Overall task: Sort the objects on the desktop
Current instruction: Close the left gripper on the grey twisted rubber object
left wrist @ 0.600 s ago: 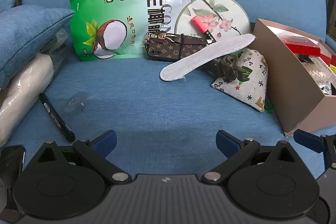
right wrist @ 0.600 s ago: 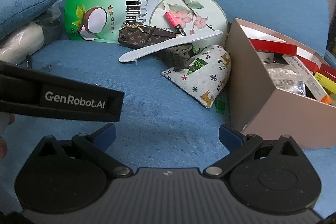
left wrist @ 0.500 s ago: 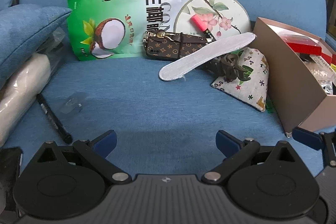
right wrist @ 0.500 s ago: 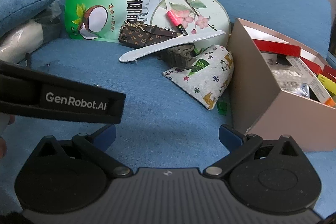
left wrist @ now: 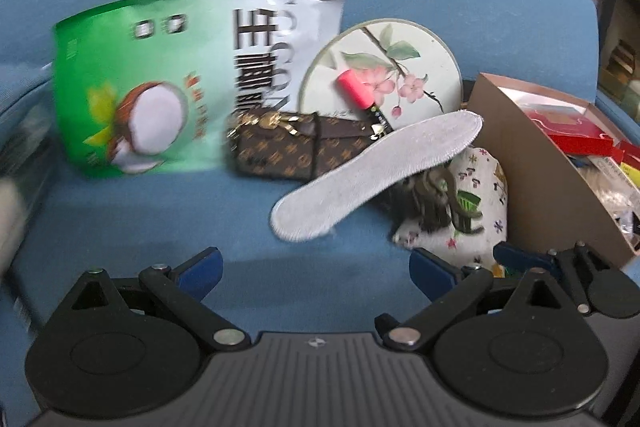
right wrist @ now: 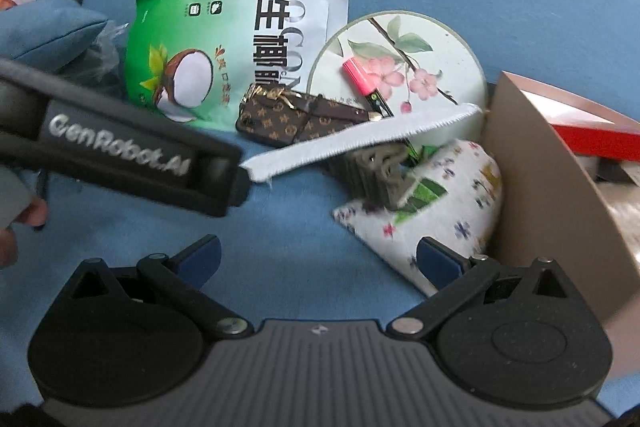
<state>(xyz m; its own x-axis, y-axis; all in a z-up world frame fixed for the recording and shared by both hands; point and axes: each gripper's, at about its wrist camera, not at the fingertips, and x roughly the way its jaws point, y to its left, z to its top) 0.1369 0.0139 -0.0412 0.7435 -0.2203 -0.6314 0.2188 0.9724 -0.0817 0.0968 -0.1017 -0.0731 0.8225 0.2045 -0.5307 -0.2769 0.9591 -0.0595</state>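
You hold both tools low over a blue cushioned seat (left wrist: 132, 219), side by side. Your left gripper (left wrist: 316, 267) and right gripper (right wrist: 318, 257) each stand wide open with nothing between the fingers. The clutter sits ahead: a white insole (left wrist: 372, 179) slanting across a brown patterned phone case (left wrist: 296, 151), a pink marker (left wrist: 358, 93) on a round floral fan (left wrist: 404, 47), and a green coconut bag (left wrist: 132, 75) propped against the backrest. A printed pouch (right wrist: 440, 203) leans against the open cardboard box (right wrist: 536, 187), probably the sorting bin.
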